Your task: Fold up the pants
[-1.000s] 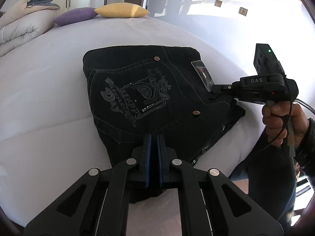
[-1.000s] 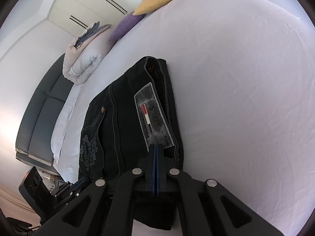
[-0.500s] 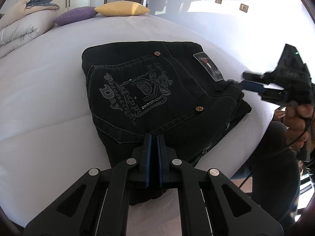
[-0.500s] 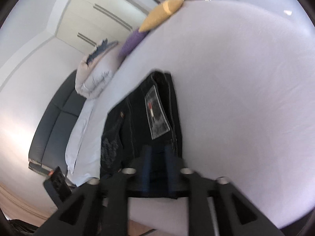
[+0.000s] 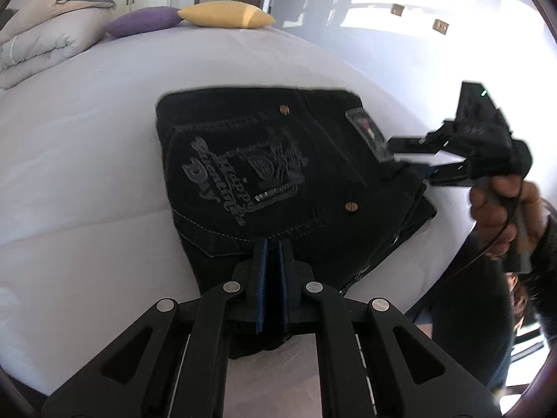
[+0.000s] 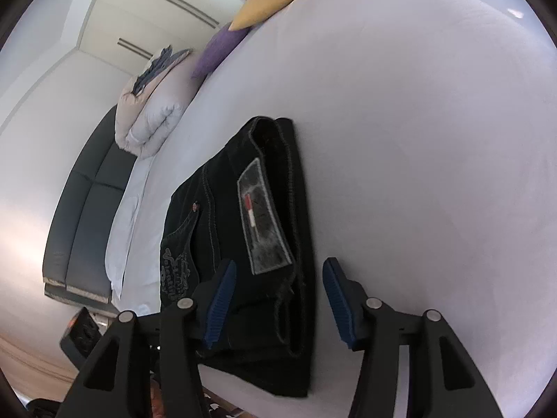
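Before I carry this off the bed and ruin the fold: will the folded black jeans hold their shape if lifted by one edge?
Probably not: the folded black jeans are soft stacked layers, loose at the near corner, so they would likely droop. Thick denim looks fairly heavy; support underneath.

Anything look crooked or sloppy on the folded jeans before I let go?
Mostly tidy. The folded black jeans lie flat on the bed, but at the near corner by the right gripper the layers fan out unevenly instead of stacking flush. Left gripper is shut at the near edge.
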`<state>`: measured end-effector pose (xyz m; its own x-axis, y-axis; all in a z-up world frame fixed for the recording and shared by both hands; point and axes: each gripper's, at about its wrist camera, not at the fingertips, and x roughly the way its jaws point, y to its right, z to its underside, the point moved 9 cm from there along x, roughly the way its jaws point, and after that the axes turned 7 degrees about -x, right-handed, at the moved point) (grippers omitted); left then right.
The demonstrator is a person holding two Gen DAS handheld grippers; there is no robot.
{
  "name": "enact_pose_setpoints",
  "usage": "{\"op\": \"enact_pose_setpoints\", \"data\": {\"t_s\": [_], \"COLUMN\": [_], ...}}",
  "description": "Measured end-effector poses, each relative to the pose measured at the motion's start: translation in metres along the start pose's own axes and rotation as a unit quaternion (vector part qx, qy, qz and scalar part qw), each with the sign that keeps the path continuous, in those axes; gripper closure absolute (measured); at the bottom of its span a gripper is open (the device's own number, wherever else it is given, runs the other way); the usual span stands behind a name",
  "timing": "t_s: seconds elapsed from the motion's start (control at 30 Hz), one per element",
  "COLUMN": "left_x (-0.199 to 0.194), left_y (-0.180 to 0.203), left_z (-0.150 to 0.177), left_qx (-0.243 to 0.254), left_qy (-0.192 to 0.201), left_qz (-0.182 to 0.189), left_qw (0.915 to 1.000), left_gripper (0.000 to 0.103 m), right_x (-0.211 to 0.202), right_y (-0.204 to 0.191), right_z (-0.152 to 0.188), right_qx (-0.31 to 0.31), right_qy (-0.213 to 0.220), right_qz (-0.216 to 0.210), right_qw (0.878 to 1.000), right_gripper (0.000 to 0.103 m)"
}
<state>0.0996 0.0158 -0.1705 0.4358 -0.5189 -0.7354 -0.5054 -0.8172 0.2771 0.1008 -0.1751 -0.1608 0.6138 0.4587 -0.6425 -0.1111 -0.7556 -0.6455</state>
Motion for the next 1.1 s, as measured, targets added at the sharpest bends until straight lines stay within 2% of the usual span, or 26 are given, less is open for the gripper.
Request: {"op": "enact_pose_setpoints", "data": {"t_s": [0.1,0.23,0.4,0.5,0.63,0.77,0.8,0.87,0.9,0.93,1.03,1.1], "left_x": [-0.014,-0.008,0.008,0.017,0.030,0.020,0.014,-0.001,-0.005,-0.011,-0.008,-0.001], "left_y": [-0.009,-0.042,-0.074,-0.082,-0.087,-0.097,-0.098,-0.103,-0.105,-0.107,-0.103,-0.094], "left_z": [-0.014,-0.031,-0.049,-0.059,-0.067,-0.078,-0.080,-0.084,-0.085,-0.087,-0.082,-0.079], "left_qx": [-0.007,-0.038,-0.073,-0.068,-0.079,-0.104,-0.114,-0.125,-0.130,-0.139,-0.136,-0.138], "left_qy": [0.017,0.010,-0.010,-0.023,-0.039,-0.034,-0.026,-0.006,0.002,0.018,0.004,-0.007], "left_qz": [-0.008,-0.042,-0.049,-0.068,-0.066,-0.063,-0.062,-0.050,-0.041,-0.022,-0.003,0.028], "left_qw": [0.9998,0.9984,0.9961,0.9951,0.9939,0.9919,0.9912,0.9909,0.9906,0.9898,0.9906,0.9901], "left_gripper": [0.096,0.096,0.096,0.096,0.096,0.096,0.090,0.057,0.017,0.008,0.008,0.008], "right_x": [0.008,0.019,0.030,0.034,0.033,0.029,0.028,0.028,0.028,0.028,0.027,0.028], "right_y": [-0.003,-0.004,-0.008,-0.008,-0.003,0.002,0.003,0.002,0.001,0.001,-0.002,-0.003], "right_z": [-0.005,-0.007,-0.012,-0.011,-0.011,-0.008,-0.008,-0.007,-0.008,-0.007,-0.008,-0.008], "right_qx": [-0.002,-0.017,-0.025,-0.031,-0.025,-0.025,-0.026,-0.027,-0.028,-0.029,-0.034,-0.037], "right_qy": [-0.007,-0.023,-0.034,-0.036,-0.037,-0.035,-0.034,-0.032,-0.033,-0.033,-0.036,-0.040], "right_qz": [-0.005,0.004,0.005,0.009,0.005,-0.002,-0.004,-0.004,-0.003,-0.005,-0.003,0.000], "right_qw": [1.000,1.000,0.999,0.999,0.999,0.999,0.999,0.999,0.999,0.999,0.999,0.999], "right_gripper": [0.042,0.042,0.042,0.045,0.053,0.054,0.054,0.054,0.054,0.052,0.051,0.049]}}
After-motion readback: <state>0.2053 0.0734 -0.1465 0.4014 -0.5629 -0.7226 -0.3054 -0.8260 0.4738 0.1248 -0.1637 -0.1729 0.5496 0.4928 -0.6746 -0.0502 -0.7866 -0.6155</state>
